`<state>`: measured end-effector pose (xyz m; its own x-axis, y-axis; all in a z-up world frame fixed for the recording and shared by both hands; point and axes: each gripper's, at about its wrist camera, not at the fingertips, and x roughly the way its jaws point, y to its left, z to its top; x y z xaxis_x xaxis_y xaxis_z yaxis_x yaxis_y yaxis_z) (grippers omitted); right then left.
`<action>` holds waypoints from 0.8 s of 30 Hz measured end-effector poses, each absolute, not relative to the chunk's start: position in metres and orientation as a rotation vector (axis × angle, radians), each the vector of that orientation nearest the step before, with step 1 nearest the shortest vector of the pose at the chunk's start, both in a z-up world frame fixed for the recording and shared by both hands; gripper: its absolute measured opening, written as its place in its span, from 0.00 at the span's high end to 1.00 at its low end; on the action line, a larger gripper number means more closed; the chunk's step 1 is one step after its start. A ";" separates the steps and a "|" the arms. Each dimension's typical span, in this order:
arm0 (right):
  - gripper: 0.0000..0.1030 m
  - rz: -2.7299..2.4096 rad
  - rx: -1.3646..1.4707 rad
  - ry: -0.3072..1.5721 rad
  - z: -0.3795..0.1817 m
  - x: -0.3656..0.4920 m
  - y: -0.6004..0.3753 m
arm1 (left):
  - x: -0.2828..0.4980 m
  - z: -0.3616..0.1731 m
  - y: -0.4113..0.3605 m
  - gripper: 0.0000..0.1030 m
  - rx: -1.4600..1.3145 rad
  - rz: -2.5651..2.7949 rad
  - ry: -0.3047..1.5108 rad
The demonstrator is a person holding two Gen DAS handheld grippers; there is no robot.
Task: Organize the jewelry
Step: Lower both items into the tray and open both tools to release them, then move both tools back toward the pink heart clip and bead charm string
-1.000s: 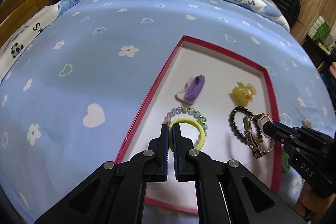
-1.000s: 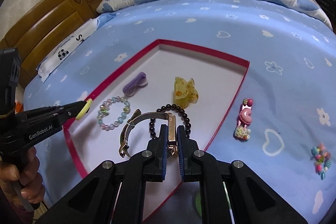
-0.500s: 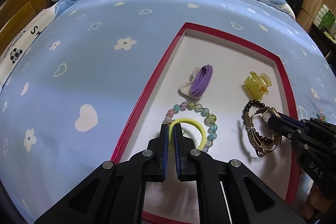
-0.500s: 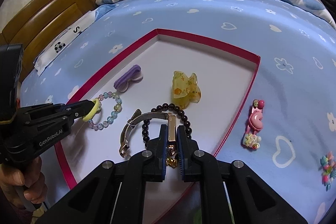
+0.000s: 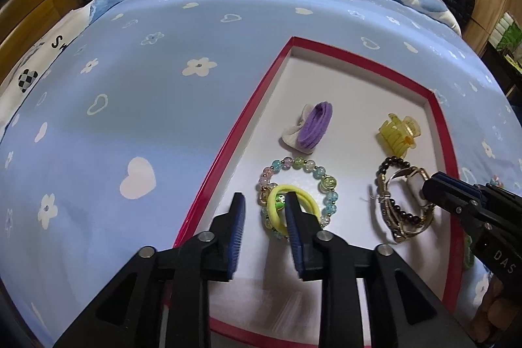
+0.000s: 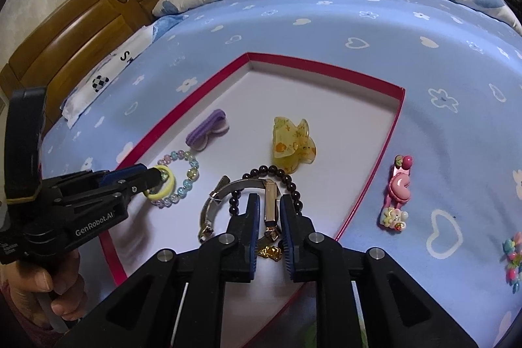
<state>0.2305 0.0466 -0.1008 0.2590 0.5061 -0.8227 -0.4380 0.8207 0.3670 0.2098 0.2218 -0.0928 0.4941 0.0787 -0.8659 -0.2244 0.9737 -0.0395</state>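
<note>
Five pieces lie in the red-rimmed tray (image 6: 390,132), two hair clips (image 6: 398,194) outside.

Red-rimmed white tray (image 5: 228,139) lay on the bed, holding jewelry: purple hair tie (image 5: 314,126), yellow claw clip (image 5: 398,136), pastel bead bracelet (image 5: 295,163) with yellow hair tie (image 5: 308,201) lying on it, dark bead bracelet (image 6: 287,176) overlapped by a gold-and-silver watch (image 6: 270,201). Pink hair clip (image 6: 398,193) lay outside, beside the tray's rim.
</note>
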 end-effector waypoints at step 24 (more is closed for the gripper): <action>0.52 0.484 0.251 0.965 -0.029 0.191 -0.073 | 0.132 -0.020 0.195 0.25 -0.323 0.109 0.838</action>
<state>0.1914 -0.0728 -0.0288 0.4742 0.5001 -0.7246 -0.2818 0.8659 0.4133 0.1317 0.1950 -0.0196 0.6667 -0.0317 -0.7446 -0.2212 0.9457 -0.2383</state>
